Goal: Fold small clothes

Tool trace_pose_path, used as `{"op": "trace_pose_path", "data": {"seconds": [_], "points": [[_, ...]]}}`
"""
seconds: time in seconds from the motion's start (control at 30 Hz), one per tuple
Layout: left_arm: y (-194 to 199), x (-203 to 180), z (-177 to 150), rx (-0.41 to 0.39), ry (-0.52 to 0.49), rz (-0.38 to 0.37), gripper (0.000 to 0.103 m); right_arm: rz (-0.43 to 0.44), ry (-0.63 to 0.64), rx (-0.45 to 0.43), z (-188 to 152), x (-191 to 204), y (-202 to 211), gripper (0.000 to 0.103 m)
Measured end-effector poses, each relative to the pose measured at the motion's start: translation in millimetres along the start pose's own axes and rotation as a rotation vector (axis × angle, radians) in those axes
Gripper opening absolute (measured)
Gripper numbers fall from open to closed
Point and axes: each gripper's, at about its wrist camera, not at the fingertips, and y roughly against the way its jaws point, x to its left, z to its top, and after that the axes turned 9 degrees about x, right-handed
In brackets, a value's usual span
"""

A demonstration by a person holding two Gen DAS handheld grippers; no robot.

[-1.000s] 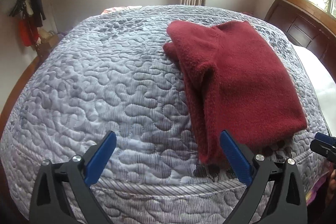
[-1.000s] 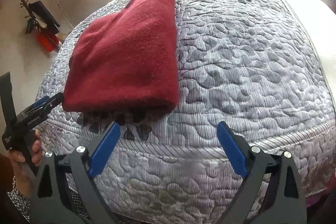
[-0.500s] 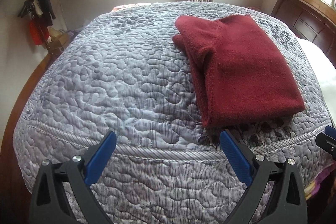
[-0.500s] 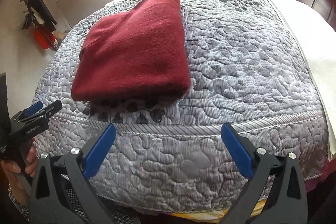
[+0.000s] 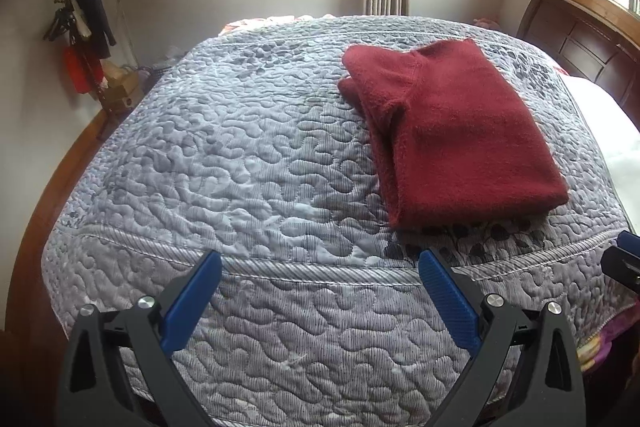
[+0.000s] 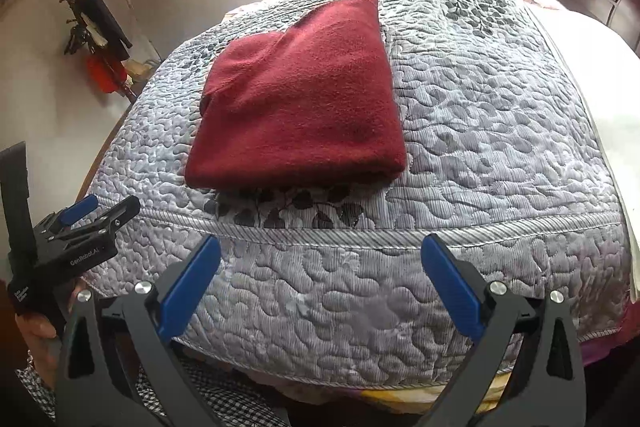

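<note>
Grey quilted bedspread point(image 5: 248, 155) with a stitched pebble pattern fills the space ahead of both my tools, its striped border band running across just beyond my fingertips. Far off to my left a coat stand hung with dark and red things point(image 5: 82, 39) leans against the pale wall.

My left gripper point(image 5: 320, 301) hangs over the near edge of the cover with its blue-padded fingers point(image 5: 192, 303) spread wide and nothing between them. In the right wrist view I see that same tool from the side point(image 6: 80, 223), black with a blue tip, held by my left hand point(image 6: 36, 327) low at the left.

Ahead of the left gripper and off to its right lies the folded dark red fleece garment point(image 5: 452, 135), a thick, roughly rectangular stack resting flat on the bedspread, with layered edges showing along its left side and a seam near the far end. From my right gripper point(image 6: 320, 279) the same garment point(image 6: 304, 103) sits ahead and a little left, well apart from the tips, its near folded edge lying just beyond a printed patch of dark leaves point(image 6: 288, 207).

My right gripper's jaws also stand wide apart and empty. Further right, a white sheet point(image 6: 600, 75) borders the quilt, and a dark wooden headboard point(image 5: 580, 47) stands beyond.
</note>
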Motion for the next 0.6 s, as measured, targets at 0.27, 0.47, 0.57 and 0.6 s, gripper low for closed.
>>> {"op": "trace_pose_path", "data": {"seconds": [0.27, 0.47, 0.57, 0.6], "points": [[19.4, 4.6, -2.9, -0.032, 0.0, -0.011, 0.099, -0.015, 0.012, -0.016, -2.9, 4.6, 5.0, 0.1], [27.8, 4.3, -4.4, -0.047, -0.005, -0.02, 0.099, -0.019, 0.012, -0.003, -3.2, 5.5, -0.5, 0.1], [27.1, 4.3, -4.3, -0.044, -0.006, -0.021, 0.099, -0.024, 0.017, -0.003, -2.4, 7.1, -1.8, 0.1], [26.6, 4.6, -4.1, -0.042, -0.005, -0.022, 0.099, -0.027, 0.02, -0.002, -2.3, 7.7, -2.4, 0.1]]}}
